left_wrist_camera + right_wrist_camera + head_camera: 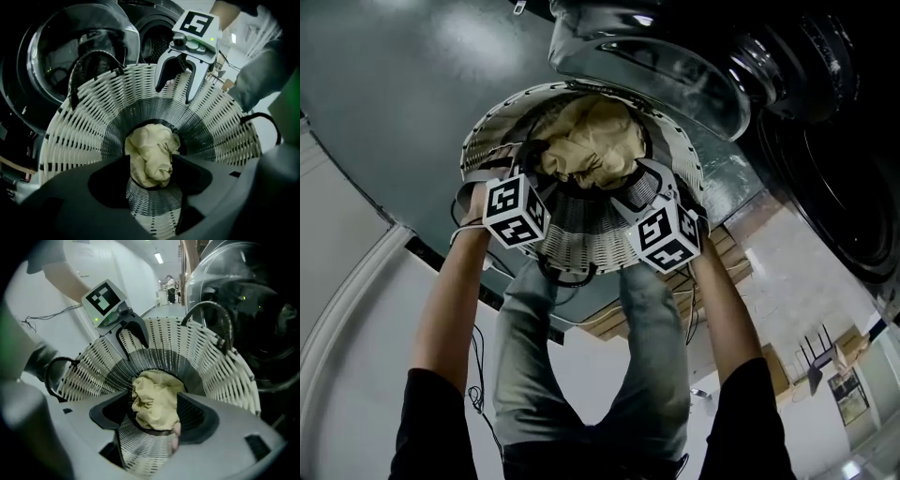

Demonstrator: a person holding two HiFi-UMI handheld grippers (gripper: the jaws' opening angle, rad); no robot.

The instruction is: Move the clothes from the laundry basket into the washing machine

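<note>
A white woven laundry basket (591,244) stands below me with a crumpled yellow cloth (591,141) at its bottom. Both grippers point down into it from opposite sides of the rim. My left gripper (536,161) is open and so is my right gripper (623,187). In the left gripper view the yellow cloth (151,157) lies beyond my left gripper (152,182), untouched by the spread jaws, and the right gripper (174,93) hangs open across the basket (84,126). The right gripper view shows the cloth (157,399) past the right gripper (154,420), and the left gripper (136,351) open opposite.
The washing machine's glass door (647,56) stands open just beyond the basket, with the dark drum opening (157,42) behind it. The basket has black handles (215,315). A person's legs in jeans (647,356) are under my arms. Thin cables (476,375) hang at the left.
</note>
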